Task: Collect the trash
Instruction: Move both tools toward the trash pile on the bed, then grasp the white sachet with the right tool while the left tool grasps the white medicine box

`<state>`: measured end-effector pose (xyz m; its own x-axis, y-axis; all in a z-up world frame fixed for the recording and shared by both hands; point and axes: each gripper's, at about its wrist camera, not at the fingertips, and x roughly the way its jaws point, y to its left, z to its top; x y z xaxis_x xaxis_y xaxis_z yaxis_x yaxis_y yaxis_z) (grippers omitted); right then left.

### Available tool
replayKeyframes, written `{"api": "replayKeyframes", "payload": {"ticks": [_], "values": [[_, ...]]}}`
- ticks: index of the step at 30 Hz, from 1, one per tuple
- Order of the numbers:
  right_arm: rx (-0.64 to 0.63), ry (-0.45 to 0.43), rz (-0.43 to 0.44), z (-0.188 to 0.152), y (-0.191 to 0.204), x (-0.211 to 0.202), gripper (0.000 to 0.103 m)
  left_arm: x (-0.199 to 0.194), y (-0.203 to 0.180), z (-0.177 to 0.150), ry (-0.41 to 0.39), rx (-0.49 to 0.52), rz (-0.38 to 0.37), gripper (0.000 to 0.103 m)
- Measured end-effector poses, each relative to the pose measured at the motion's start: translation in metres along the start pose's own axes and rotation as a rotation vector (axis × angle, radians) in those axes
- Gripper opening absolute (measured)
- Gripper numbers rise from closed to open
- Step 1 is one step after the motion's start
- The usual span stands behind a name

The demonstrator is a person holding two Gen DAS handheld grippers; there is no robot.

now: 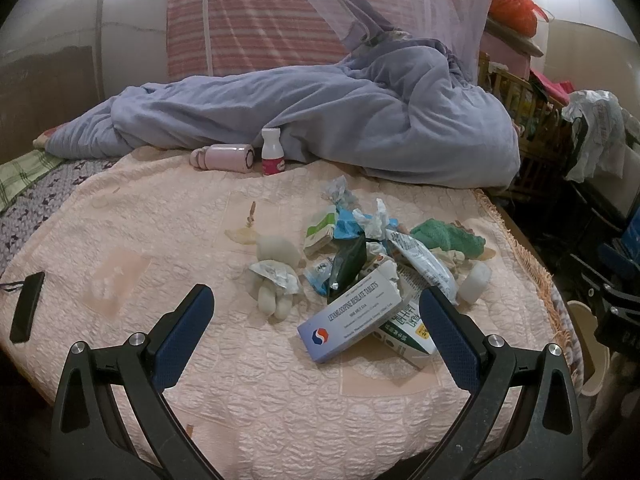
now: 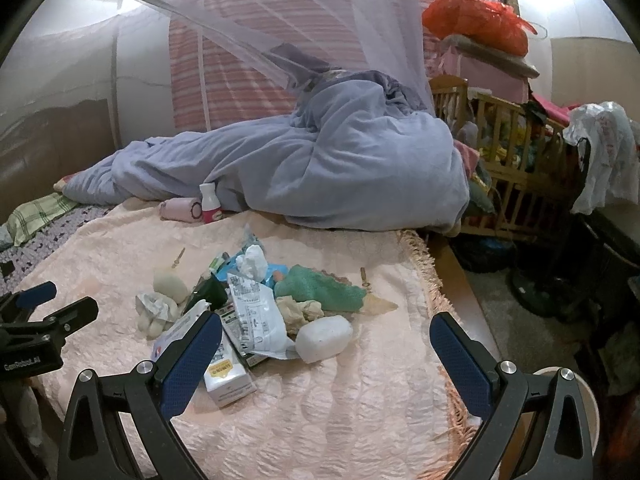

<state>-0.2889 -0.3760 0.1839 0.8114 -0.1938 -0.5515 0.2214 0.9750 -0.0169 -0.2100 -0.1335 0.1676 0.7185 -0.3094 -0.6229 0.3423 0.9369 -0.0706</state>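
The trash lies in a loose pile [image 1: 372,256] on the pink quilted bedspread [image 1: 160,248], toward the right side of the bed. In the left wrist view, a white-and-blue tablet box [image 1: 352,316] lies at the near edge of the pile, resting partly on a green-and-white carton [image 1: 408,332]. Behind them lie crumpled wrappers, a dark green pouch [image 1: 346,262], a white printed packet [image 1: 424,264] and a green cloth [image 1: 448,238].

The left hand-held gripper [image 1: 316,334] hangs over the near bedspread with its jaws spread wide, gripping nothing. The right hand-held gripper [image 2: 326,358] is likewise wide open and empty; a white plastic bottle [image 2: 324,338] lies on the bed ahead of it.

A grey-blue blanket [image 1: 320,120] is heaped at the far end, with a small white bottle [image 1: 272,152] standing just before it.
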Motion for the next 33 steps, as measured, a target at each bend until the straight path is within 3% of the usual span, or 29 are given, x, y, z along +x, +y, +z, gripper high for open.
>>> {"api": "replayKeyframes", "payload": {"ticks": [14,21,27,33], "values": [[-0.031,0.050,0.004,-0.002,0.006,0.006,0.103,0.010,0.010,-0.005,0.009,-0.016,0.004,0.102],[-0.039,0.150,0.039,-0.010,0.009,0.029,0.103,0.021,0.018,-0.017,0.044,0.017,0.003,0.102],[-0.028,0.322,0.079,-0.025,0.011,0.062,0.103,0.037,0.023,-0.028,0.084,0.033,-0.049,0.102],[-0.015,0.323,0.118,-0.028,0.008,0.075,0.103,0.058,0.019,-0.032,0.115,0.070,-0.125,0.102]]}}
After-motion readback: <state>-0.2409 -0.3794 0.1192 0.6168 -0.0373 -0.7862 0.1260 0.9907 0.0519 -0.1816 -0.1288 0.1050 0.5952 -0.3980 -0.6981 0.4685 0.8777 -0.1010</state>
